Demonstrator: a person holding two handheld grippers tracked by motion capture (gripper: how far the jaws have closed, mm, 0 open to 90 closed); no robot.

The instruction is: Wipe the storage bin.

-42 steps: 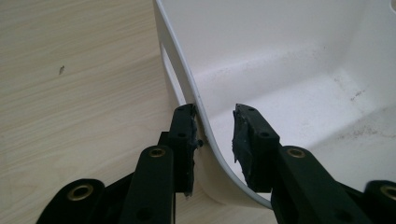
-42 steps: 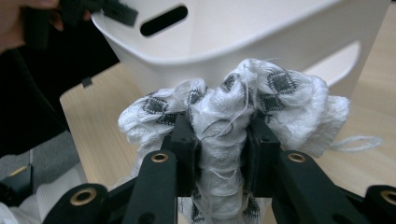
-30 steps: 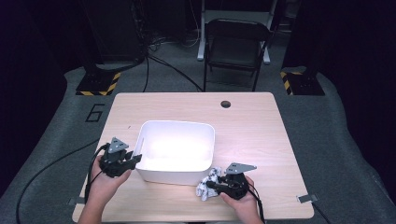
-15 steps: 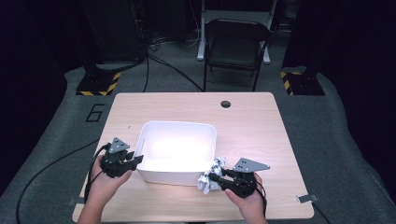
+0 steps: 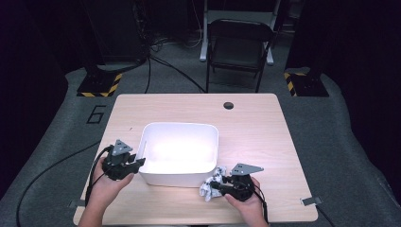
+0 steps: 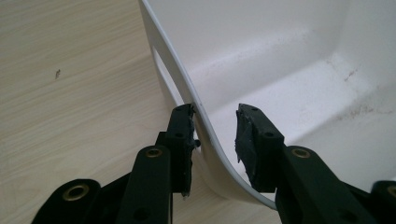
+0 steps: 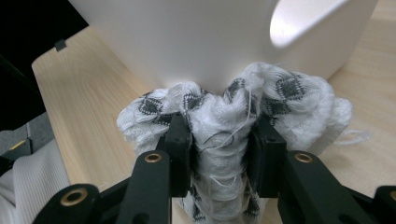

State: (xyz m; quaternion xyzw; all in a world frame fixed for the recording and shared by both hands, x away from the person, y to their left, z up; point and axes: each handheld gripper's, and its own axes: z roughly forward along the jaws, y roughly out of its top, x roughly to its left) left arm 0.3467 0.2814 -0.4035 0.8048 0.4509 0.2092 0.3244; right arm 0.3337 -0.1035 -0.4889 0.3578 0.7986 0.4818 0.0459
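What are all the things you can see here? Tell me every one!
Tub: one, white, middle of the table, nothing inside.
Cloth: one, white with dark diamond pattern, bunched at the tub's near right corner.
Table: one, light wood, with a dark round hole near the far edge.
Folding chair: one, dark, on the floor beyond the table.
Striped blocks: two, black and yellow, on the floor at both far sides.
Left gripper: one, black, jaws astride the tub's rim, one pad touching.
Right gripper: one, black, clamped on the cloth.
Hands: two, at the near edge.
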